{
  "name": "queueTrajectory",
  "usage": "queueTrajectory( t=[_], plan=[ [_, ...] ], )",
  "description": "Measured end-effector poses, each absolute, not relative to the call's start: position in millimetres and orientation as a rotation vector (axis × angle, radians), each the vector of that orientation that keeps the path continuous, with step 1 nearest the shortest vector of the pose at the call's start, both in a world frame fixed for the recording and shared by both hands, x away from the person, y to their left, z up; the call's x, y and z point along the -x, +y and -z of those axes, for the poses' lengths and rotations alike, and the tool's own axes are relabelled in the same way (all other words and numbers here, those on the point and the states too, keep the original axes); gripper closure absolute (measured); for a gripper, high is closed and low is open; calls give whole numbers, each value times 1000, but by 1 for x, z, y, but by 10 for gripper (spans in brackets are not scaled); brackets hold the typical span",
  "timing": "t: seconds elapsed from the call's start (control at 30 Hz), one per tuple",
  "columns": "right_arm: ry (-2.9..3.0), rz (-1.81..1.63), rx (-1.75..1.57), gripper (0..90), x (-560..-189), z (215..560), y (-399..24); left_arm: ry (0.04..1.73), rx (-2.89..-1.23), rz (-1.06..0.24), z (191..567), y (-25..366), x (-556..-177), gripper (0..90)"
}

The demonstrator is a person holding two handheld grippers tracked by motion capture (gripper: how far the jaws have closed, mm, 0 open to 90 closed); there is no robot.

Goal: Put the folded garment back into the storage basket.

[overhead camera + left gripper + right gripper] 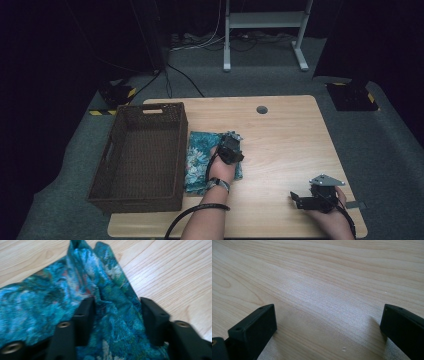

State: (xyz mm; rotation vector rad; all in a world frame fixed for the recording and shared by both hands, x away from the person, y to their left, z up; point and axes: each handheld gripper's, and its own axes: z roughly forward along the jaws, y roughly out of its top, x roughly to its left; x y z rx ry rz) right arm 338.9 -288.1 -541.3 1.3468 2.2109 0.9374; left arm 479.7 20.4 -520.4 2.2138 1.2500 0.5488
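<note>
Resting at the desk's [280, 125] near right corner, the right gripper [300, 199] stands spread and empty. Farther in, left of centre, the left gripper [116, 315] straddles a raised fold of the blue cloth [200, 155], jaws half-closed; whether the pads bite yet cannot be told. Just beyond the cloth's left edge stands the basket [120, 150].

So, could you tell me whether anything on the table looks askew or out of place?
Only the blue patterned cloth: it lies beside the basket, bunched into a raised fold between the jaws of the left hand-held gripper rather than flat. Nothing looks spilled or damaged.
</note>
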Motion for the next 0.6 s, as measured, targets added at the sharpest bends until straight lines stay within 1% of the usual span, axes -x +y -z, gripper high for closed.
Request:
queueTrajectory(
  t=[0.07,0.1,0.13,0.23,0.4,0.53,0.6],
  plan=[
    [2211,-940,-1348,7,-339,541,-288,1246,-2236,-565,519,21,-480,564],
    [2211,-939,-1348,7,-339,541,-288,1238,-2254,-580,518,21,-479,641],
    [2210,-939,-1348,7,-339,541,-288,1238,-2254,-580,518,21,-479,689],
    [2211,-938,-1347,6,-339,541,-288,1228,-2276,-614,519,20,-478,761],
    [2212,-948,-1349,5,-339,541,-289,1235,-2288,-655,519,18,-478,803],
    [2214,-960,-1354,5,-339,541,-290,1251,-2277,-662,519,17,-477,810],
    [2220,-979,-1351,5,-339,541,-291,1256,-2265,-644,518,19,-478,810]
  ],
)
